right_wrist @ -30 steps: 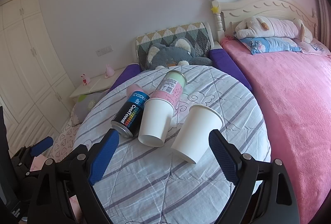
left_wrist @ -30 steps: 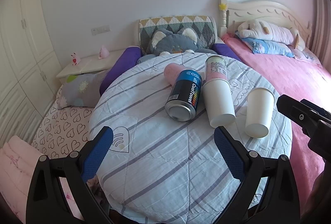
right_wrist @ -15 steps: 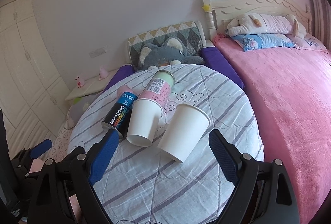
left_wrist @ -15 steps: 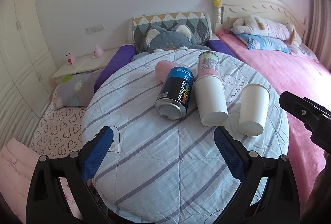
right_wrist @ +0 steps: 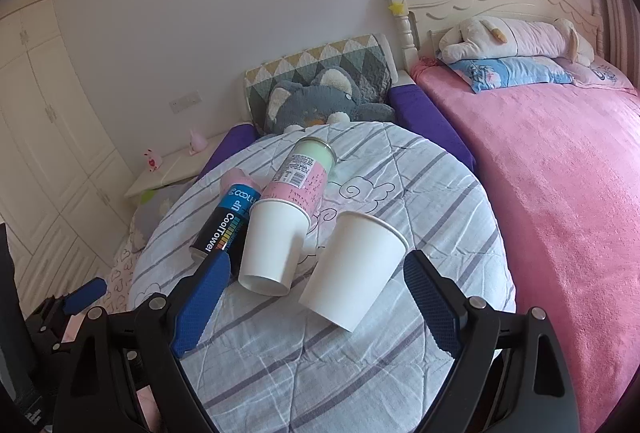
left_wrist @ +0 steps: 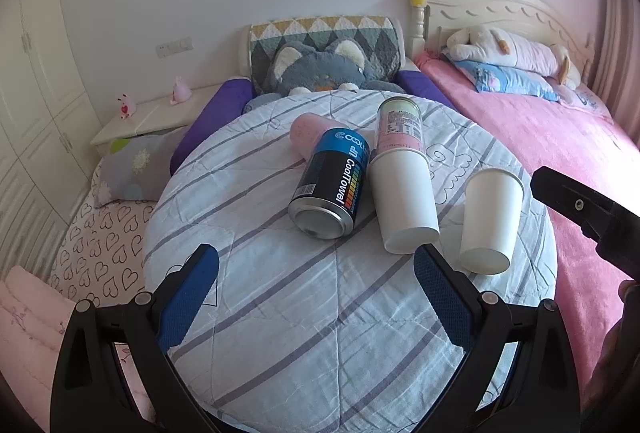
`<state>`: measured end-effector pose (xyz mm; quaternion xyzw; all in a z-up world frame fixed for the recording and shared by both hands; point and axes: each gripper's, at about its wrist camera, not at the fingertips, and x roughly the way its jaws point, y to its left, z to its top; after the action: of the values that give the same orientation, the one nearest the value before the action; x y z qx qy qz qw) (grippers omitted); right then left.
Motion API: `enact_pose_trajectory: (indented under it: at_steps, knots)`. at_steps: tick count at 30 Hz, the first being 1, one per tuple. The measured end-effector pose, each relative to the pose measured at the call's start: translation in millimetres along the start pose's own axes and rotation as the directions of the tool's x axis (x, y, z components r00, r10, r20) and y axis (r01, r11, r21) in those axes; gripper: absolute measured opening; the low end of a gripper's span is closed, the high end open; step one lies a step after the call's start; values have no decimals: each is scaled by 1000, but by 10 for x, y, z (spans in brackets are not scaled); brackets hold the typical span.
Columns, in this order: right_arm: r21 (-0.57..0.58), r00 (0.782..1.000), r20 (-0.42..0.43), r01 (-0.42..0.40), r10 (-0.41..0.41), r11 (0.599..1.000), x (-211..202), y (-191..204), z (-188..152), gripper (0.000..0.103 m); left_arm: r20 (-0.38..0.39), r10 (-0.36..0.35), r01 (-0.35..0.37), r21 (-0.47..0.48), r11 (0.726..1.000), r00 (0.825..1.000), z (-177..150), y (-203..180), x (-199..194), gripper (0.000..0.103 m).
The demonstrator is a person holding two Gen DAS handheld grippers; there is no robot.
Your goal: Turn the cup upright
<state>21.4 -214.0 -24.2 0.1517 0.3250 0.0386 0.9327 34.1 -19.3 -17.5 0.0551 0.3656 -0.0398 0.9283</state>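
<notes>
Two white paper cups lie on their sides on a round striped-cloth table point(left_wrist: 280, 313). The right cup point(left_wrist: 490, 219) point(right_wrist: 354, 269) has its base toward me. The other cup point(left_wrist: 404, 199) point(right_wrist: 274, 245) lies beside it, against a pink-and-green can. My left gripper point(left_wrist: 316, 285) is open and empty above the table's near part. My right gripper point(right_wrist: 314, 293) is open and empty, its blue pads point(right_wrist: 432, 303) either side of the right cup's base, short of touching it.
A blue-and-black CoolTowel can point(left_wrist: 332, 189) point(right_wrist: 222, 229), a pink-and-green can point(left_wrist: 398, 125) point(right_wrist: 302, 173) and a pink can point(left_wrist: 312, 133) lie on the table. A pink bed point(right_wrist: 560, 173) is on the right, a cot with a grey plush point(left_wrist: 320, 71) behind, wardrobes on the left.
Both grippers have shifted a little; the right one has moved closer to the right cup, which now sits lower and larger between its fingers. Nothing on the table has moved.
</notes>
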Motion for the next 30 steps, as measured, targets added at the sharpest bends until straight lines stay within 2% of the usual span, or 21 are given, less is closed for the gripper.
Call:
enact_pose_trajectory:
  at_steps: [12,30]
  knots:
    - [37,996,-81,-31,34,999,456,131,251,90,-27,-9,8,-10,1000,1000,225,75,288,100]
    - [32,995,-86,-41,44,999,552,208,379,90,26,19,-18,-25,1000,999,348,117,315,100]
